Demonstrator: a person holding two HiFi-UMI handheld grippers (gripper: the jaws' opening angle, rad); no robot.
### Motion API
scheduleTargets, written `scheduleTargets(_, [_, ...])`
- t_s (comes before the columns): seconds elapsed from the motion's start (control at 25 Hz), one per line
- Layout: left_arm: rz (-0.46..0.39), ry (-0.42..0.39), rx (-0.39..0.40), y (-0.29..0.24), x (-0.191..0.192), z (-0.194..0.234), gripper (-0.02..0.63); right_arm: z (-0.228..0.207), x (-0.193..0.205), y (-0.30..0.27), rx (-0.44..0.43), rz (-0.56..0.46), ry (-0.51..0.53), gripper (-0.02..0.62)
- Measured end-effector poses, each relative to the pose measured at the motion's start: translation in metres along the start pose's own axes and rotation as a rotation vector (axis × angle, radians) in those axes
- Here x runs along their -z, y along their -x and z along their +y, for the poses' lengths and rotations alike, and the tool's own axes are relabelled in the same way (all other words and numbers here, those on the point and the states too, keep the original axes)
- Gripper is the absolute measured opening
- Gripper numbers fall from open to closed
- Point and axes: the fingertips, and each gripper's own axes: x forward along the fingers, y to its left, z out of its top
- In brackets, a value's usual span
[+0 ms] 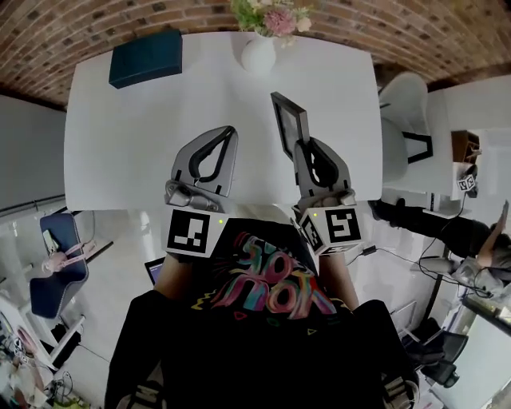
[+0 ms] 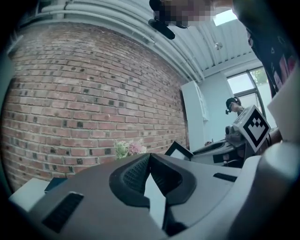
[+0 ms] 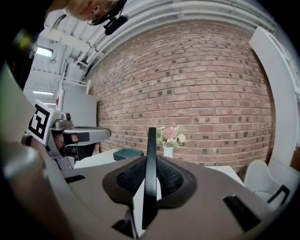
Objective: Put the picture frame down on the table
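Black picture frame point(image 1: 287, 120) stands upright, clamped by right hand-held gripper point(image 1: 304, 148).

Left gripper point(image 1: 229, 132) jaws closed, empty; right gripper point(image 1: 304, 145) jaws clamped on picture frame point(image 1: 286, 116).

On the table point(image 1: 120, 144), the box point(image 1: 146, 57) lies at the far left corner and the vase point(image 1: 259, 54) stands at the middle of the far edge, with the wall point(image 1: 64, 24) behind both and the chair point(image 1: 403, 112) off the table's right edge. The frame point(image 1: 289, 124) stands on edge right of centre, nearer than the vase, its near end between the jaws of the right gripper point(image 1: 303, 146); whether it touches the table cannot be told. The left gripper point(image 1: 230, 132) hangs over the table's middle, left of the frame and apart from it, jaws together
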Motion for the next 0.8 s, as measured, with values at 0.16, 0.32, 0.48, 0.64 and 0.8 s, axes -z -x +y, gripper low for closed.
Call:
scheduleTargets(0.16, [0.000,0.008,-0.092,-0.023,0.002,-0.001,0.025,-0.028,-0.001,-0.017,-0.081,0.000,0.025,0.089])
scheduleTargets(0.32, [0.009,0.004,-0.129,-0.035,0.003,-0.002,0.025,-0.043,-0.003,-0.026,-0.119,0.007,0.029,0.089])
scheduleTargets(0.48, [0.018,0.002,-0.143,-0.042,0.004,0.004,0.025,-0.049,-0.003,-0.036,-0.130,0.012,0.021,0.089])
scheduleTargets(0.64, [0.017,-0.001,-0.145,-0.044,0.003,0.009,0.025,-0.047,-0.004,-0.041,-0.137,0.019,0.023,0.089])
scheduleTargets(0.8, [0.021,-0.009,-0.144,-0.045,0.001,0.015,0.025,-0.043,-0.007,-0.046,-0.145,0.024,0.017,0.089])
